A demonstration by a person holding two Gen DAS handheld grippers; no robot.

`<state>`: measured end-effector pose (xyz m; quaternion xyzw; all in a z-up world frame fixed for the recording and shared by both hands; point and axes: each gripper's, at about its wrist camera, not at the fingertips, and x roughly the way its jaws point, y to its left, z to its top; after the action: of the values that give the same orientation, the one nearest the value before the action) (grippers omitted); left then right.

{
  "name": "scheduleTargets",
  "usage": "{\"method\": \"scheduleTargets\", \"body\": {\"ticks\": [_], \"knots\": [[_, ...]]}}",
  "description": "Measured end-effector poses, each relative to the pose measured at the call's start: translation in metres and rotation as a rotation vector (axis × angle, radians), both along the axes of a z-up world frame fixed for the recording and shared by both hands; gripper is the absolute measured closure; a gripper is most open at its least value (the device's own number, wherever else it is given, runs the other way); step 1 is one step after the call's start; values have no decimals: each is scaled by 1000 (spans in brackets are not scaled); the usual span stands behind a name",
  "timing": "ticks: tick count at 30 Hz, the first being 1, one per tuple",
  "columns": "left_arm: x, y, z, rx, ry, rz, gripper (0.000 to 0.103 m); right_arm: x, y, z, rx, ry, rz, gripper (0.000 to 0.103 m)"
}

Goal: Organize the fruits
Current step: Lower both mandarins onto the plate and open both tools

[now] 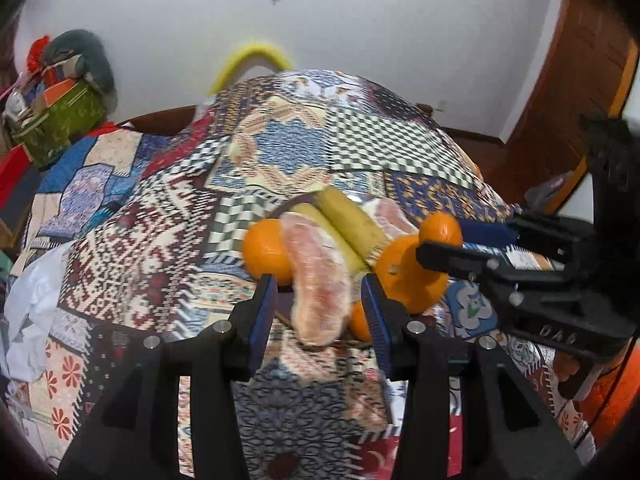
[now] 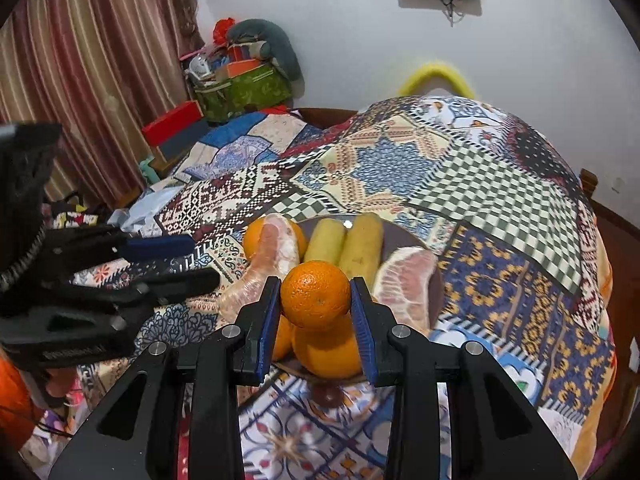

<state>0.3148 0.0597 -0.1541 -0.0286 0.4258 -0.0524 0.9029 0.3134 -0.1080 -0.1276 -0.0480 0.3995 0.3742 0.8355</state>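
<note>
A dark plate (image 2: 400,236) on the patchwork cloth holds two bananas (image 2: 360,244), two pomelo wedges and several oranges. My right gripper (image 2: 316,296) is shut on an orange (image 2: 316,294) and holds it just above another orange (image 2: 328,352) at the plate's near edge. In the left wrist view this held orange (image 1: 440,230) sits between the right gripper's fingers. My left gripper (image 1: 320,300) is open around the left pomelo wedge (image 1: 316,280), fingers apart from it. The other wedge (image 2: 404,284) lies at the plate's right.
The patchwork cloth (image 2: 480,184) covers a humped surface that drops away at right. A green box of clutter (image 2: 244,88) and a red box (image 2: 172,124) stand at the back left by a striped curtain (image 2: 80,80). A wooden door (image 1: 580,80) is at right.
</note>
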Motion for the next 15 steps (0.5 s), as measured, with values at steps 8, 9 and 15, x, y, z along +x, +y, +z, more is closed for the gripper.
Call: {"method": "scheduleTargets", "body": {"ticks": [8,9,15], "knots": [[-10,35,-5,-3,1,70,59,1,26,-16,-51,-3,41,71],[-12,37,-6,0,-2,72,59,1,27,-16,-55,-1,44,71],[-18,41,-10,15,-15,83,59,-2,39,-20,-105,-22,59,71]]}}
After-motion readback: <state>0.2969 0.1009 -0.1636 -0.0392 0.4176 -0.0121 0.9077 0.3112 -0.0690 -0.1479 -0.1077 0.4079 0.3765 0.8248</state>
